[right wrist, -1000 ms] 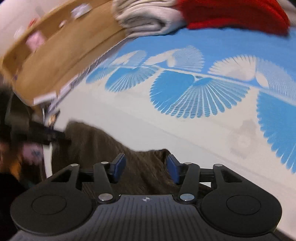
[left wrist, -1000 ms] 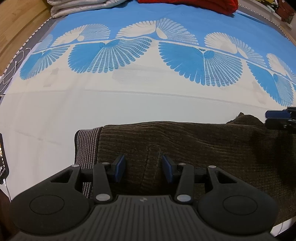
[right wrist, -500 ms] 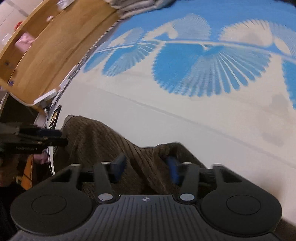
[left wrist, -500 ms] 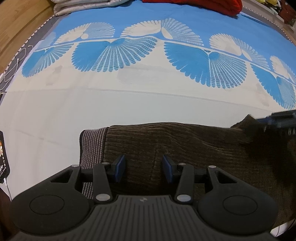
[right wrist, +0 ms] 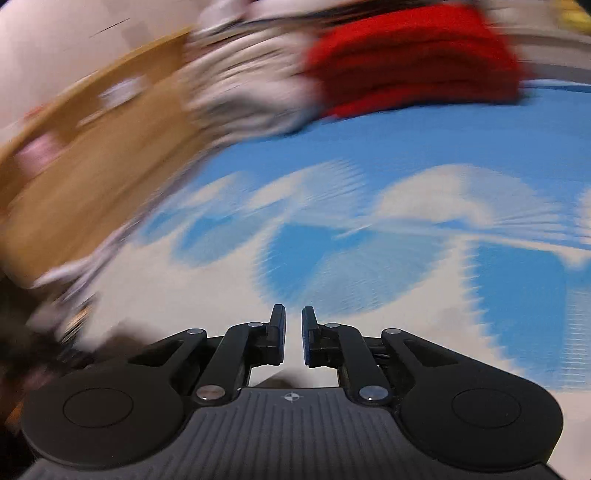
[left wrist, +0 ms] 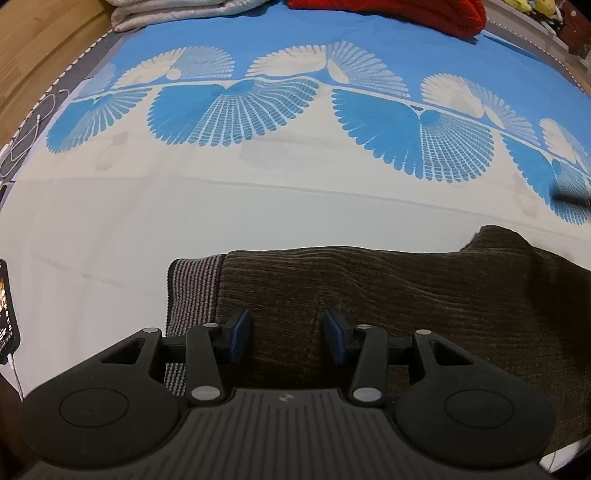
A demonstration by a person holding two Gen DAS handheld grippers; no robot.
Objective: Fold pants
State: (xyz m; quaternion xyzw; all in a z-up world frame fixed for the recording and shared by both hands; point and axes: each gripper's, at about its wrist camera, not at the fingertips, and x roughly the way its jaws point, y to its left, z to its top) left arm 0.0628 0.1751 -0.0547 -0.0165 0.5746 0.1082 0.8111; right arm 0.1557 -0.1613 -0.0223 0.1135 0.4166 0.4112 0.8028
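Observation:
Dark brown corduroy pants (left wrist: 406,295) lie flat near the front edge of the blue-and-white bed sheet (left wrist: 258,206), with the striped grey waistband (left wrist: 192,288) on the left. My left gripper (left wrist: 286,332) points down over the fabric beside the waistband, jaws open, pads on either side of a crease. The pants' far right corner (left wrist: 495,240) stands up in a hump. The right wrist view is blurred by motion. My right gripper (right wrist: 293,332) is up above the sheet, its jaws closing to a narrow gap. No fabric is between them.
A folded pale blanket (left wrist: 166,11) and a red folded cloth (left wrist: 388,11) lie at the far end of the bed. A phone (left wrist: 5,306) and a white cable (left wrist: 22,147) are at the left edge. Wooden furniture (right wrist: 92,166) stands left of the bed.
My right gripper has left the pants' right corner, risen and narrowed its jaws without any fabric in them. The corner now stands free. The left gripper has stayed where it was.

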